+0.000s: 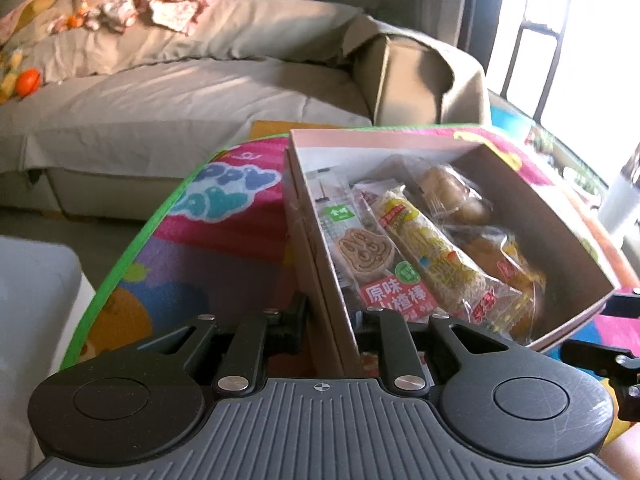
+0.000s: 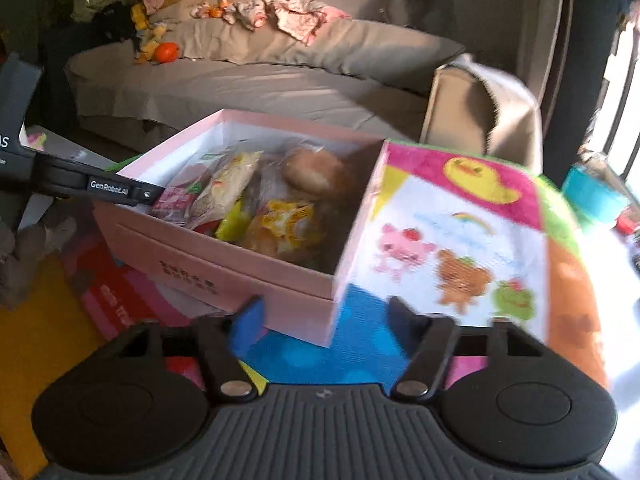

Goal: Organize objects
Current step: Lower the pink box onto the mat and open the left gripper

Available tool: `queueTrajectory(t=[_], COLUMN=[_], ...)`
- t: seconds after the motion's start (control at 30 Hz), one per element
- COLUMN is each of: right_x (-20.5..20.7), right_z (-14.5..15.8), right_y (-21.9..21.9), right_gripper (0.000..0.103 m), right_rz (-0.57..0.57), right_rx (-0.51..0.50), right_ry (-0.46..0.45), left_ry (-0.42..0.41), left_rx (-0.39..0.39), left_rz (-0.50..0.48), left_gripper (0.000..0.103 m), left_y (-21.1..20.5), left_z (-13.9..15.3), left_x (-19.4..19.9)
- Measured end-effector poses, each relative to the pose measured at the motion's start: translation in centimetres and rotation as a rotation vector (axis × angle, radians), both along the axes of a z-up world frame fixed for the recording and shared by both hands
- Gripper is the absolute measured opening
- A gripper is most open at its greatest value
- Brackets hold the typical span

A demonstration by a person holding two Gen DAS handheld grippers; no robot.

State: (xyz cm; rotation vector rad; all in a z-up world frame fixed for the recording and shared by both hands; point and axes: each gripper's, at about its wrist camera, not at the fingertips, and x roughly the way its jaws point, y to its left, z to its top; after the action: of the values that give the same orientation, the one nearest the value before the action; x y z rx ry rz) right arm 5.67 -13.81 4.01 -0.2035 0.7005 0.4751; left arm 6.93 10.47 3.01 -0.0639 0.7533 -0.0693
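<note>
An open pink cardboard box (image 1: 380, 138) sits on a colourful play mat (image 1: 224, 240). Several wrapped snacks (image 1: 424, 248) fill it: a biscuit pack, a long yellow roll and buns. My left gripper (image 1: 334, 316) is shut on the box's near left wall, one finger outside and one inside. In the right wrist view, that gripper (image 2: 148, 194) clamps the left rim of the box (image 2: 224, 264). My right gripper (image 2: 326, 312) stands open just in front of the box's near corner, and its blue-padded fingers (image 2: 248, 320) do not touch the box. The snacks (image 2: 280, 224) lie untouched inside.
A beige sofa (image 1: 180, 96) with crumpled clothes (image 1: 160, 4) and an orange toy (image 1: 28, 80) runs behind the mat. A white block (image 1: 36, 300) is at the left. A teal container (image 2: 596, 196) and bright windows lie to the right. A dark box (image 2: 16, 120) stands at the far left.
</note>
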Motion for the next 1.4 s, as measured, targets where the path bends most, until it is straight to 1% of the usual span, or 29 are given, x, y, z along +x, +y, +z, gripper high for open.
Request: queueTrajectory(t=[0.03, 0.1, 0.2, 0.3, 0.33, 0.37, 0.4, 0.43, 0.47, 0.5, 0.53, 0.57, 0.6, 0.63, 0.67, 0.7, 0.73, 0.77, 0.8, 0.87, 0.93, 1.03, 1.1, 1.17, 1.23, 1.27, 1.3, 1.37, 1.4], right_x=[0.1, 0.7, 3.0, 6.2, 7.5, 8.5, 9.5, 10.0, 10.4, 10.4, 10.2, 9.9, 9.5, 9.3, 8.8, 8.3, 7.5, 6.5, 5.2, 3.2, 0.7, -2.0, -3.3, -4.0, -3.9, -3.5, -2.9, -2.7, -2.6], right_z=[-0.1, -0.2, -0.3, -0.2, -0.1, -0.1, 0.0, 0.0, -0.1, -0.1, -0.2, -0.4, -0.5, -0.6, -0.7, -0.8, -0.8, -0.7, -0.6, -0.4, -0.7, -1.5, -2.2, -3.0, -3.9, -4.3, -4.3, -4.4, -4.4], right_y=[0.0, -0.2, -1.6, -3.2, -3.7, -4.0, -4.3, -4.5, -4.6, -4.6, -4.5, -4.3, -4.1, -4.1, -4.0, -4.1, -4.3, -4.6, -5.1, -5.5, -5.6, -5.1, -4.8, -4.6, -4.2, -4.2, -4.1, -4.1, -4.2], right_gripper=[0.058, 0.059, 0.059, 0.059, 0.059, 0.059, 0.061, 0.064, 0.066, 0.069, 0.071, 0.077, 0.083, 0.085, 0.087, 0.091, 0.093, 0.101, 0.103, 0.103, 0.103, 0.103, 0.103, 0.103, 0.103, 0.103, 0.103, 0.103, 0.103], right_rz=[0.012, 0.001, -0.060, -0.171, -0.215, -0.246, -0.274, -0.286, -0.296, -0.298, -0.299, -0.295, -0.291, -0.293, -0.299, -0.310, -0.325, -0.345, -0.370, -0.386, -0.384, -0.377, -0.365, -0.357, -0.382, -0.389, -0.392, -0.416, -0.418], right_rx=[0.017, 0.002, 0.021, 0.051, 0.060, 0.067, 0.072, 0.077, 0.081, 0.080, 0.072, 0.060, 0.045, 0.036, 0.028, 0.021, 0.020, 0.029, 0.050, 0.075, 0.081, 0.058, 0.052, 0.050, 0.037, 0.025, 0.023, 0.025, 0.030], right_ry=[-0.011, -0.035, -0.043, -0.067, -0.074, -0.079, -0.077, -0.070, -0.066, -0.071, -0.082, -0.095, -0.104, -0.105, -0.105, -0.102, -0.099, -0.098, -0.099, -0.079, -0.063, -0.051, -0.043, -0.038, -0.032, -0.011, 0.006, 0.004, 0.001], left_ry=[0.008, 0.022, 0.008, -0.058, -0.086, -0.087, -0.089, -0.075, -0.063, -0.070, -0.085, -0.102, -0.107, -0.106, -0.103, -0.102, -0.100, -0.092, -0.094, -0.129, -0.187, -0.226, -0.215, -0.192, -0.176, -0.162, -0.151, -0.121, -0.137], left_rx=[0.016, 0.042, 0.074, 0.070, 0.097, 0.137, 0.157, 0.174, 0.182, 0.171, 0.160, 0.148, 0.133, 0.118, 0.093, 0.069, 0.048, 0.017, -0.005, -0.032, -0.014, -0.017, -0.016, 0.002, 0.031, 0.039, 0.035, 0.040, 0.063], left_rz=[-0.008, -0.021, -0.055, -0.070, -0.101, -0.122, -0.129, -0.119, -0.102, -0.100, -0.101, -0.098, -0.093, -0.090, -0.082, -0.065, -0.043, -0.029, -0.015, 0.018, 0.030, -0.007, -0.053, -0.061, -0.057, -0.048, -0.043, -0.029, -0.029], left_gripper=[0.018, 0.017, 0.017, 0.018, 0.018, 0.023, 0.034, 0.043, 0.061, 0.072, 0.076, 0.082, 0.084, 0.084, 0.083, 0.078, 0.077, 0.076, 0.075, 0.075, 0.075, 0.075, 0.075, 0.075, 0.075, 0.075, 0.075, 0.076, 0.076], left_y=[-0.4, -1.4, -3.7, -6.0, -6.8, -7.4, -7.5, -7.3, -6.9, -6.3, -5.8, -5.4, -5.0, -4.7, -4.4, -4.0, -3.7, -3.3, -3.1, -2.8, -3.0, -3.9, -4.8, -5.8, -6.7, -7.1, -7.2, -7.8, -8.2], left_z=[0.2, 0.3, 0.6, 0.8, 0.6, 0.3, 0.1, 0.0, -0.1, -0.2, -0.5, -0.7, -0.8, -0.8, -0.7, -0.5, -0.2, 0.2, 0.6, 1.9, 3.3, 4.0, 2.9, 1.2, -0.5, -1.3, -1.9, -2.9, -3.0], left_x=[0.5, 2.1, 5.7, 10.2, 11.9, 13.1, 14.2, 14.9, 15.3, 15.2, 15.0, 14.8, 14.7, 14.6, 14.4, 13.9, 13.4, 12.3, 11.3, 7.9, 4.4, -1.6, -5.3, -7.7, -8.7, -8.7, -8.5, -8.2, -8.3])
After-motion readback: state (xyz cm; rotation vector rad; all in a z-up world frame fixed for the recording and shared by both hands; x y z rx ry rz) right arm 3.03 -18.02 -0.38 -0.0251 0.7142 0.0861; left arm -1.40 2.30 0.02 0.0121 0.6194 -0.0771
